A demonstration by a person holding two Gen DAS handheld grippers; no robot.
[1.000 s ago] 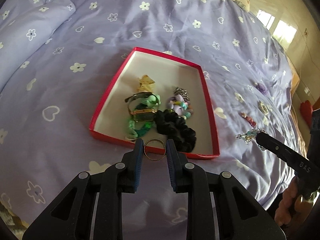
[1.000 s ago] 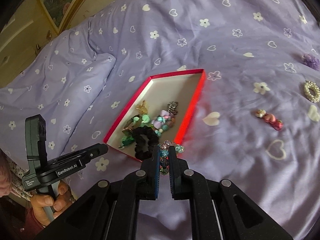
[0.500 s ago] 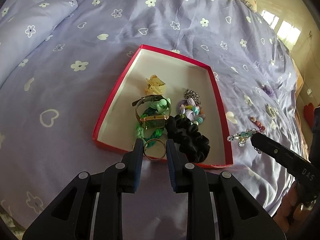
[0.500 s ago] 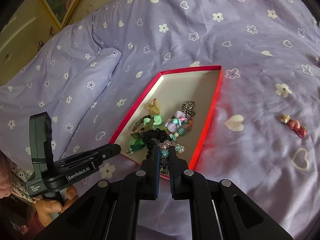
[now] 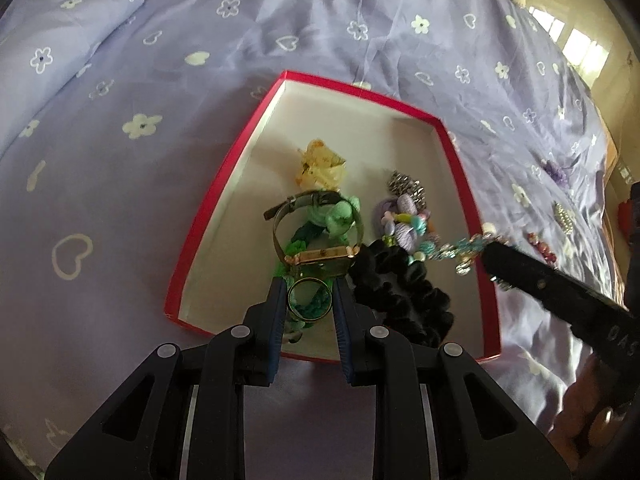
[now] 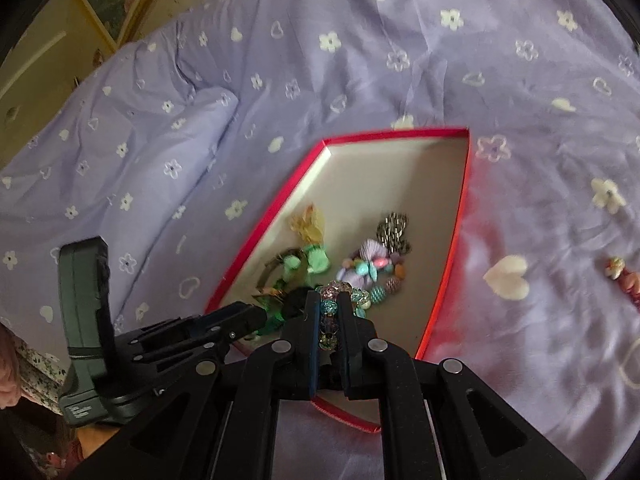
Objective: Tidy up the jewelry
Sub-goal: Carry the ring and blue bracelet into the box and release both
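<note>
— Over the red box [image 5: 224, 196], between the left gripper's [image 5: 310, 300] pads, sat a gold ring [image 5: 309, 299], pinched edge to edge.

— And the right gripper [image 6: 329, 312]?

— Its jaws were pressed onto a beaded bracelet [image 6: 330, 320], hanging above the box's near end beside the scrunchie [image 5: 400, 292] and watch [image 5: 320, 254].

— So this was the drop-off step?

— Likely. Next, each needed a bare patch of box floor, then its jaws spread. Both tilted steeply down.

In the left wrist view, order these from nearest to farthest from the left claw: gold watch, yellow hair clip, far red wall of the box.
1. Gold watch, just beyond the claw tips.
2. Yellow hair clip, mid-box.
3. Far red wall, at the back.
</note>
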